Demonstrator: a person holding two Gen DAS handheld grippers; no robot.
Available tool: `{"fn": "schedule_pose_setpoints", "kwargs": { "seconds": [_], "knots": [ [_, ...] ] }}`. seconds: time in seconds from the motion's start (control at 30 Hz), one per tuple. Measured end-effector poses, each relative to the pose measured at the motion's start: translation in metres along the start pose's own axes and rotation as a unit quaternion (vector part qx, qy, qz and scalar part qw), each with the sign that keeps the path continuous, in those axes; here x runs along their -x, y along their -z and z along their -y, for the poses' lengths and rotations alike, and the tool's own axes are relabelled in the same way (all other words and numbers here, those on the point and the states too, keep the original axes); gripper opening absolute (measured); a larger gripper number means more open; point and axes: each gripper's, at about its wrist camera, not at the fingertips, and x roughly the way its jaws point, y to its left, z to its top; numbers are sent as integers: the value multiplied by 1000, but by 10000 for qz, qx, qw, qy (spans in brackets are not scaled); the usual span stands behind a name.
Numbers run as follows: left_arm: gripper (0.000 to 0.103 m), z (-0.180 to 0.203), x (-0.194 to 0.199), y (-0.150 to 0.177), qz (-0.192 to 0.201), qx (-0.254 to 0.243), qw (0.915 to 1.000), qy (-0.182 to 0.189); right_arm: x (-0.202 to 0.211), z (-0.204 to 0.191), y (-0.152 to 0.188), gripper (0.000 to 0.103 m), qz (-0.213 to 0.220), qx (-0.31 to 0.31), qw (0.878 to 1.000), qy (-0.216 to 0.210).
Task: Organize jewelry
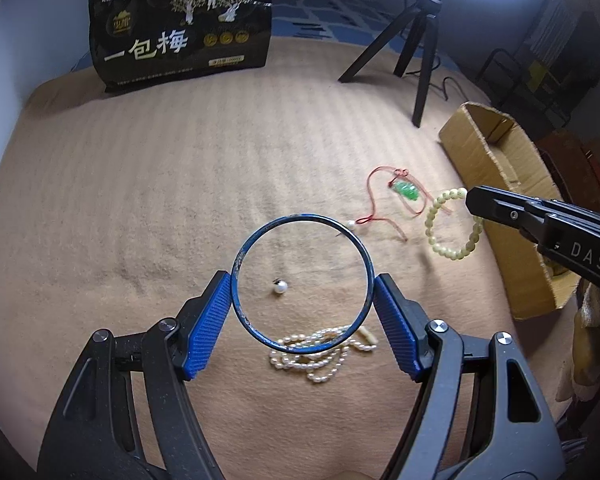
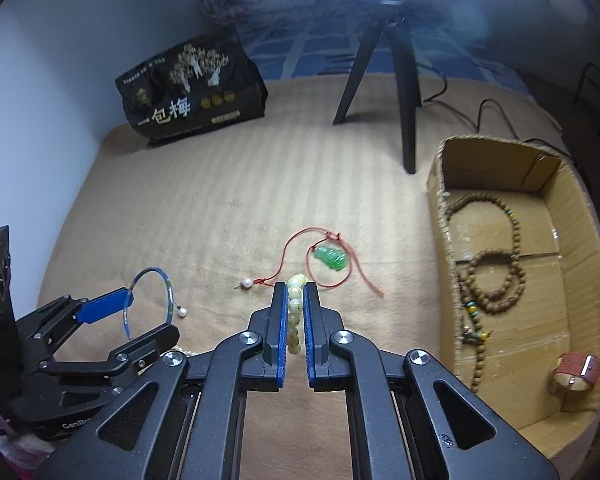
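My left gripper (image 1: 302, 280) is shut on a blue bangle (image 1: 300, 220), held above the tan blanket; it also shows in the right wrist view (image 2: 150, 304). My right gripper (image 2: 296, 292) is shut on a pale yellow bead bracelet (image 2: 295, 312), which hangs from its tips in the left wrist view (image 1: 454, 222). A green pendant on a red cord (image 2: 331, 258) lies just ahead of the right gripper. A pearl necklace (image 1: 320, 354) lies under the bangle. Two loose pearl earrings (image 1: 280, 287) (image 2: 247, 282) lie on the blanket.
A cardboard box (image 2: 440, 200) at the right holds wooden bead strings (image 2: 496, 280) and a small red item (image 2: 576, 372). A black tripod (image 2: 404, 92) and a black snack bag (image 2: 192, 92) stand at the back. A wall runs along the left.
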Motion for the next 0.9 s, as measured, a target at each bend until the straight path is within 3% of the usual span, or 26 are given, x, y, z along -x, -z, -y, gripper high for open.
{"fn": "schedule_pose_setpoints", "kwargs": {
  "seconds": [0.53, 0.9],
  "knots": [
    [74, 54, 37, -9, 511, -244, 9976, 397, 60, 31, -6, 6, 649, 98, 9967, 474],
    [74, 110, 45, -6, 636, -637, 9933, 730, 93, 81, -1, 6, 923, -263, 9919, 834]
  ]
}}
